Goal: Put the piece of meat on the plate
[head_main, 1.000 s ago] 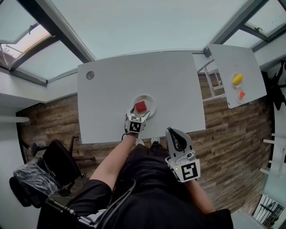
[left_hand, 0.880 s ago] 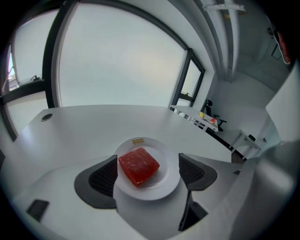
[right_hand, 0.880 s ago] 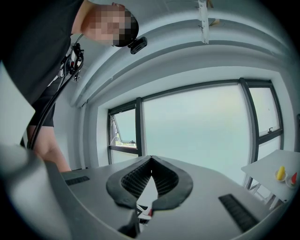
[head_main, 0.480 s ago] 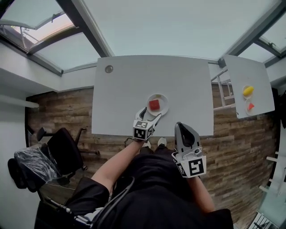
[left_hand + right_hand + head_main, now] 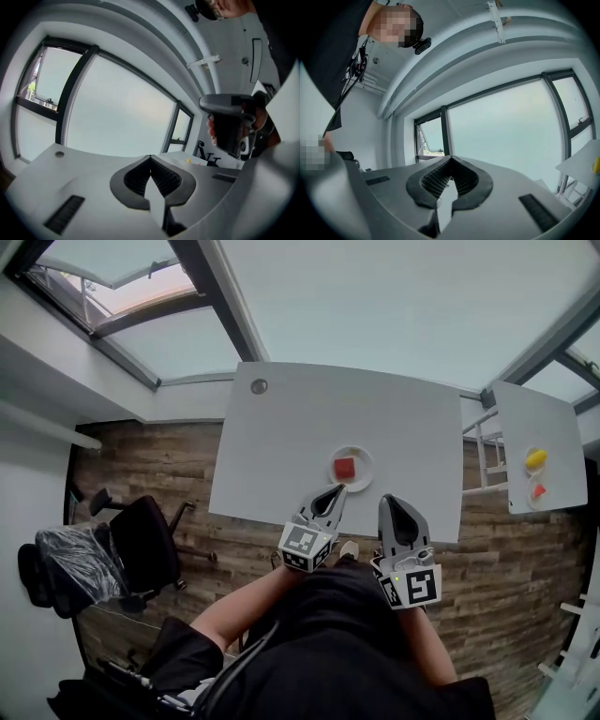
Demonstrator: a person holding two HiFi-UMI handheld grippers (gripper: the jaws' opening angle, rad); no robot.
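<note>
- Left gripper view: we see the left gripper (image 5: 150,164) clenched, with nothing between its jaws.
- The right gripper (image 5: 451,164) is likewise clenched and empty.
- Both hang by the near edge of the table (image 5: 300,427).
- Beyond them, small in the head view, what we take for the piece of meat (image 5: 345,468) lies on the plate (image 5: 367,468).

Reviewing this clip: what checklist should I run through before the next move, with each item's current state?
1. Meat lies on the plate: ok.
2. Plate sits fully on the table: ok.
3. Left hand-held gripper shut, nothing between its jaws: ok.
4. Right hand-held gripper shut, nothing between its jaws: ok.
5. Both hand-held grippers apart from the plate: ok.
</note>
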